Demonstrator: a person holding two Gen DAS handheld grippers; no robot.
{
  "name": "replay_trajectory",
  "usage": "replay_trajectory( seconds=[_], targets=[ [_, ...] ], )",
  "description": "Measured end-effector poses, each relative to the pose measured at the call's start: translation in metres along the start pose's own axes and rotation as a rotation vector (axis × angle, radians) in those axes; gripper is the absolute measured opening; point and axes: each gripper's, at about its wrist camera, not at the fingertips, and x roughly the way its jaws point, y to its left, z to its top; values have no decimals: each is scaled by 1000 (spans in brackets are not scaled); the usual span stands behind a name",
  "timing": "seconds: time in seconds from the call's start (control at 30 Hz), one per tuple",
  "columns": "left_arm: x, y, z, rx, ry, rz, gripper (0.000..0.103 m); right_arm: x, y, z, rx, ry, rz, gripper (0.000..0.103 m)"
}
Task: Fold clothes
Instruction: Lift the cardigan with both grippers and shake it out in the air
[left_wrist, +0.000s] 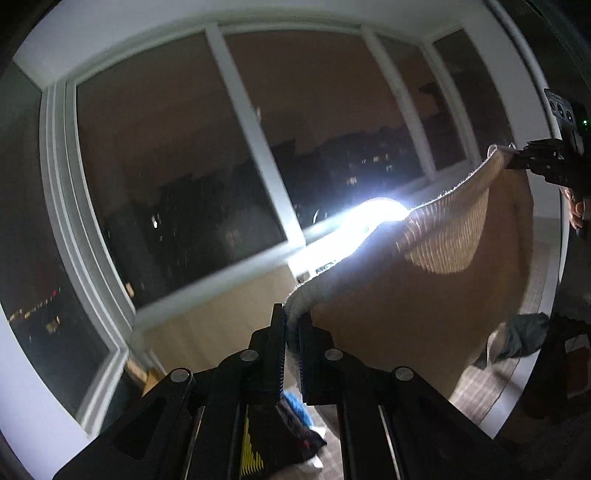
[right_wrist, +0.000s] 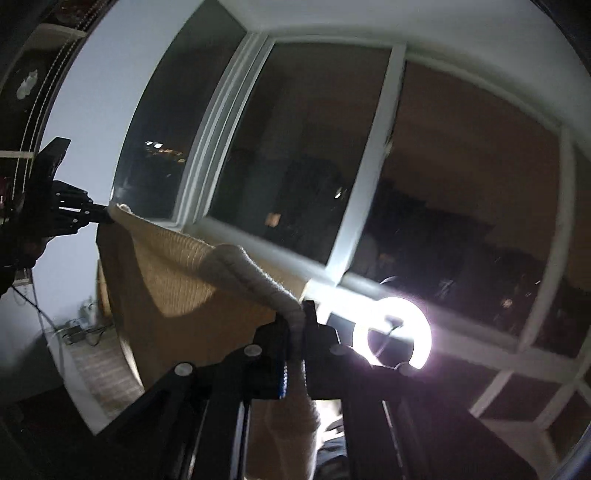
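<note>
The left gripper (left_wrist: 291, 325) and right gripper (right_wrist: 297, 317) are each pinching a top corner of a beige ribbed garment (left_wrist: 436, 251). It is hanging spread between them before a dark window (left_wrist: 177, 147).

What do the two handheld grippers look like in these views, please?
The left gripper and right gripper are both matte black, with angular linkage arms joined by round silver pivot pins and flat, narrow jaws. The right's jaw shows a blue edge. No sleeve is clearly visible.
</note>
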Motion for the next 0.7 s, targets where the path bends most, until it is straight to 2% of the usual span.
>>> replay_trajectory(
  seconds=[0.17, 0.3, 0.47, 0.63, 0.7],
  targets=[
    [-14, -4, 26, 59, -41, 4, 6, -41, -5, 22, -46, -28, -85, 6],
    [14, -5, 33, 72, -12, 2, 6, -71, -9, 39, -81, -48, -150, 6],
    [91, -5, 20, 64, 96, -1, 6, 14, -43, 4, -40, 49, -95, 6],
    [224, 1, -20, 34, 275, 7, 6, 146, -85, -48, -18, 180, -42, 6],
    [294, -2, -52, 30, 364, 12, 6, 211, -100, -77, -12, 247, -23, 6]
  ],
)
